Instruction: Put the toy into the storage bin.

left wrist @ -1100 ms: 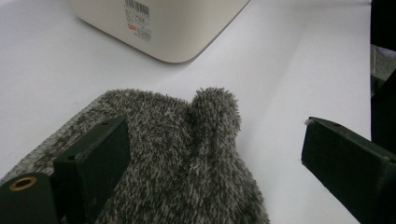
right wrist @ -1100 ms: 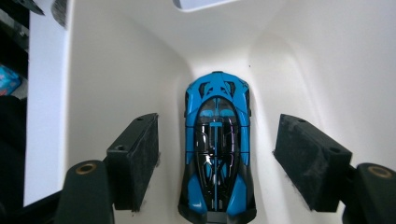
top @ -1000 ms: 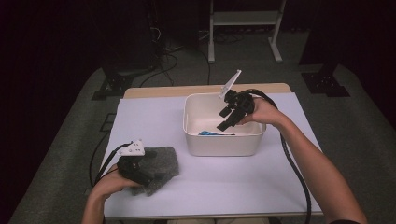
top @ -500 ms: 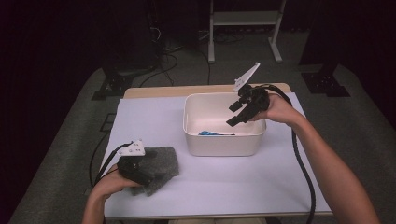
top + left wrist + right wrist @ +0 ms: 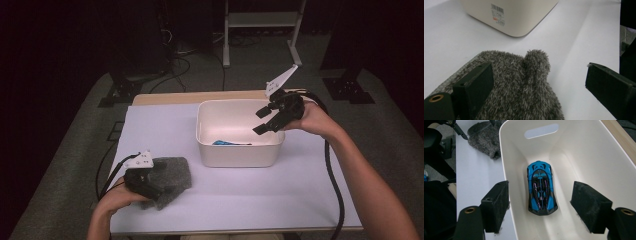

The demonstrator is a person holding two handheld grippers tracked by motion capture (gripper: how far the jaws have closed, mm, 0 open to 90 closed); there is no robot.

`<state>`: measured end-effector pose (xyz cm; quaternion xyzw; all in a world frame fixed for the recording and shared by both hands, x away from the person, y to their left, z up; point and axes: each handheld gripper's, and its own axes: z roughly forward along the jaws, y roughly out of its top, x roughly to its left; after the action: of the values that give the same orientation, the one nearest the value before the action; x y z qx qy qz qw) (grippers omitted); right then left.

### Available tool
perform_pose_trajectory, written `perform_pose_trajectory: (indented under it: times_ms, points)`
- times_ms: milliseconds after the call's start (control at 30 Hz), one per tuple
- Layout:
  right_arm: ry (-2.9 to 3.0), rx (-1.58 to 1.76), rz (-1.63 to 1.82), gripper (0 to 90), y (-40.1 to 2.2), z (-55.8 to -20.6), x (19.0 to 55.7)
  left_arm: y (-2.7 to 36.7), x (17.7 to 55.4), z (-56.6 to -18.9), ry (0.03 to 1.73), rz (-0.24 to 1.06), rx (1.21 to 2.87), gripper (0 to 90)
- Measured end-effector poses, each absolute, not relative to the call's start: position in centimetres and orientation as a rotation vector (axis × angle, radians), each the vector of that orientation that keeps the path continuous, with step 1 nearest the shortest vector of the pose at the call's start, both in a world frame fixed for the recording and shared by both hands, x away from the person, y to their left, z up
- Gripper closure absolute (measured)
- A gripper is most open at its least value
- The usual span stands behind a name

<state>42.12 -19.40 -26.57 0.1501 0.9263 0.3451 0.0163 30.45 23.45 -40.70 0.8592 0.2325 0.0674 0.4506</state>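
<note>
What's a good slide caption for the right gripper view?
Open right tool above a white bin holding a blue toy car, a grey mitten on the table beyond.

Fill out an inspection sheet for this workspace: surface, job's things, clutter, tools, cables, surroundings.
Surface: white table, wooden strip along its far edge.
Job's things: blue toy car lies on the floor of the white bin; grey fuzzy mitten lies flat on the table near the bin.
Clutter: nothing seen.
Tools: left tool open, jaws either side of the mitten, not pressing it; right tool open and empty above the bin's right rim.
Cables: black cable runs from the right tool along the forearm; another trails off the left edge.
Surroundings: dark room, grey floor, white stand behind the table.
</note>
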Motion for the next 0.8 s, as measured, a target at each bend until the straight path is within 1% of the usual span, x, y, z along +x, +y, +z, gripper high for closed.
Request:
perform_pose_trajectory:
  times_ms: [467,800]
  points:
    - [2.827,0.518,1.121,28.5,-23.0,-26.2,40.6,23.2,30.4,-40.8,0.587,0.167,2.126,7.7]
    - [2.787,0.569,1.158,28.0,-26.4,-26.8,39.4,23.3,30.5,-41.0,0.593,0.167,2.136,7.7]
